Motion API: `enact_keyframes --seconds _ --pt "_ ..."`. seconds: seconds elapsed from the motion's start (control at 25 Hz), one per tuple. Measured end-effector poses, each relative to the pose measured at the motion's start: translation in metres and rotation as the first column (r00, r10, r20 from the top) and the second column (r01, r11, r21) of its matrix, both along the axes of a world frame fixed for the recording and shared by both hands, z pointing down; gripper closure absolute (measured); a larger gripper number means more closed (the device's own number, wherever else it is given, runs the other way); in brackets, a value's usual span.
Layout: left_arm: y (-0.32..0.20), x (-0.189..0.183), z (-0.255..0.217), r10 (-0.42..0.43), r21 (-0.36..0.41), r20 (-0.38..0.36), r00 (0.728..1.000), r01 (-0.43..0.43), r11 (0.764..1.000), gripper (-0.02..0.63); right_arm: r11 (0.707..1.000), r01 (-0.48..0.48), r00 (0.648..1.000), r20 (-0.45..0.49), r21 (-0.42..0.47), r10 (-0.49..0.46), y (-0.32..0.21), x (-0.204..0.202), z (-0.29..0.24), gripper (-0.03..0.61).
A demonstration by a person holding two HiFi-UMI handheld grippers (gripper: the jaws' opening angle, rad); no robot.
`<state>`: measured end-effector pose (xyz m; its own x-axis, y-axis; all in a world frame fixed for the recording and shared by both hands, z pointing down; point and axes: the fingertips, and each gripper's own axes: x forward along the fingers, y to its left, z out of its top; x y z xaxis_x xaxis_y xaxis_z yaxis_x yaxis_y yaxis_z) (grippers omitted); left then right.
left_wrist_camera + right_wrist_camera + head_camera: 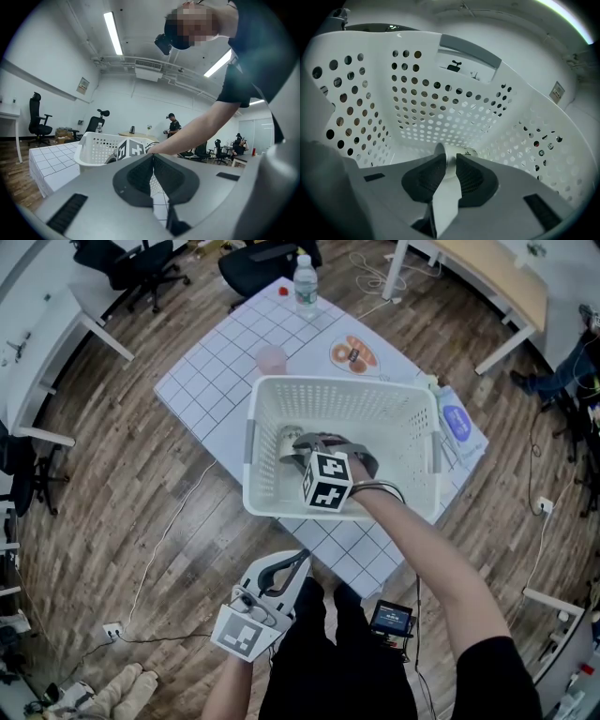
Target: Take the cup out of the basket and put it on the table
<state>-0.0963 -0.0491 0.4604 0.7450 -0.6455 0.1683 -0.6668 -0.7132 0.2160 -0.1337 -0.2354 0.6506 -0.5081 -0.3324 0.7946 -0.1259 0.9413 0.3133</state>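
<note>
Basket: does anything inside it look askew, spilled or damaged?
The cup seems to lie tipped on its side on the floor of the basket, not upright. The right gripper pinches its wall. Nothing looks spilled or damaged.

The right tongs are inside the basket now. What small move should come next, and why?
Probably lift the right tongs straight up. Their jaws look pinched on the wall of the cup, which lies low in the basket, so it must clear the high walls before going to the table.
</note>
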Motion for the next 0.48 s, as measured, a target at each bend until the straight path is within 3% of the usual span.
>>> enact_keyframes --seconds 0.48 --pt "-0.001 -0.001 -0.004 -0.006 0.001 0.001 1.0 0.006 1.0 0.606 0.993 -0.042 0.999 0.036 0.108 0.038 -0.017 0.004 -0.023 0.544"
